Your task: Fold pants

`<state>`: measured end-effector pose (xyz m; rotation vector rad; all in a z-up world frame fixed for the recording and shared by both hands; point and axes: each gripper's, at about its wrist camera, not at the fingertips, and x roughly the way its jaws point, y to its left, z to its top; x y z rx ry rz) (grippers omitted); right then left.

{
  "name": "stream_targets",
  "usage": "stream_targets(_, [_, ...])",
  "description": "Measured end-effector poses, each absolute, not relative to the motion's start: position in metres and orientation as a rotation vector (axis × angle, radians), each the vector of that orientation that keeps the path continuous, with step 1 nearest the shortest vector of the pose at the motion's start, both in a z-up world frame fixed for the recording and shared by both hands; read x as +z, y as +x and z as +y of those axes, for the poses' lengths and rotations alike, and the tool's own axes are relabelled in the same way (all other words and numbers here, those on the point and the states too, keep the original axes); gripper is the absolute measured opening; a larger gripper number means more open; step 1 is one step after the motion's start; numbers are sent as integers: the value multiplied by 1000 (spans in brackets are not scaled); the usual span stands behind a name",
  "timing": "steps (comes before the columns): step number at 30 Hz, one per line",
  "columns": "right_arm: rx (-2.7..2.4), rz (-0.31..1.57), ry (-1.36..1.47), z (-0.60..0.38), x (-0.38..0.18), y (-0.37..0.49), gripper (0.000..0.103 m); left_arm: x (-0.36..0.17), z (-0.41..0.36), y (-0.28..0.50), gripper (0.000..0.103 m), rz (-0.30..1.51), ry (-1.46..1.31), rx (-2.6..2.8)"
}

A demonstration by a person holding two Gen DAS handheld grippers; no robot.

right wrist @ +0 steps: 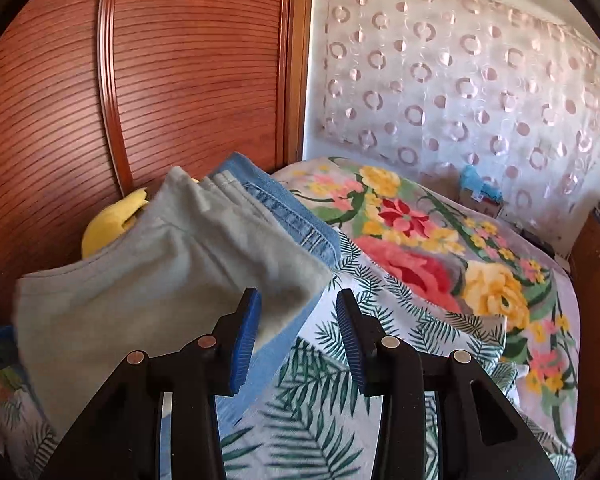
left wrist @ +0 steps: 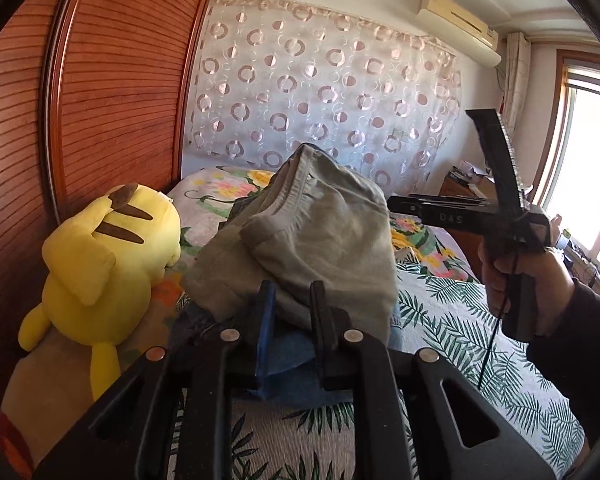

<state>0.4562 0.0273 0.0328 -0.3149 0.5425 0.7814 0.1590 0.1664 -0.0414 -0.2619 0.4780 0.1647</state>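
The grey pants [left wrist: 300, 240] are held up off the bed [left wrist: 460, 320] in a folded bundle, clamped at their near edge by the left tongs [left wrist: 290, 308], whose jaws are nearly closed on the cloth; a pair of blue jeans [right wrist: 296, 216] is seen directly beneath and behind them, and blue fabric appears to be caught low between the same jaws, though how much cannot be told. The right tongs [right wrist: 296, 336] are held part-way open with nothing between the pads, only the leaf-print bedspread [right wrist: 324, 420] being visible through the gap; the grey corner lies just beside the left pad, apart from it. The main risk is judged to be the single grip: with one edge pinched, the free layers can be expected to sag and the fold to open; the jeans may be dragged along if they are in fact caught. A misplaced closing of the right tongs could take the bedspread instead of the grey corner. The yellow plush toy [left wrist: 100, 264] sits close on the left, and could be knocked if the bundle is swung that way.
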Motion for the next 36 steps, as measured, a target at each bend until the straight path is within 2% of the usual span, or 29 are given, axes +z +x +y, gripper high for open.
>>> stream_targets(11, [767,500,-234,-50,34,340,41,-21,130,131,37,481,-147,107])
stream_targets(15, [738,493,-212,-80,38,310,41,-16,114,125,40,492,-111,78])
stream_targets(16, [728,492,-203,-88,38,301,41,-15,110,123,47,493,-103,68])
stream_targets(18, [710,489,-183,-101,40,286,41,-12,102,121,49,493,-89,51])
stream_targets(19, [699,486,-174,-107,40,279,41,-12,98,121,54,500,-75,43])
stream_targets(22, [674,487,-155,-122,38,263,41,-11,84,118,82,496,-49,2])
stream_targets(24, [659,488,-144,-131,37,253,41,-11,76,116,82,498,-33,-25])
stream_targets(29, [627,493,-124,-148,32,227,41,-19,54,118,91,536,-15,-77])
stream_targets(30, [619,492,-121,-149,31,221,41,-21,51,118,94,539,-14,-81])
stream_targets(31, [612,492,-118,-153,30,215,41,-23,48,118,103,543,-18,-92])
stream_targets(36, [590,501,-92,-164,26,192,41,-30,31,116,103,552,-20,-114])
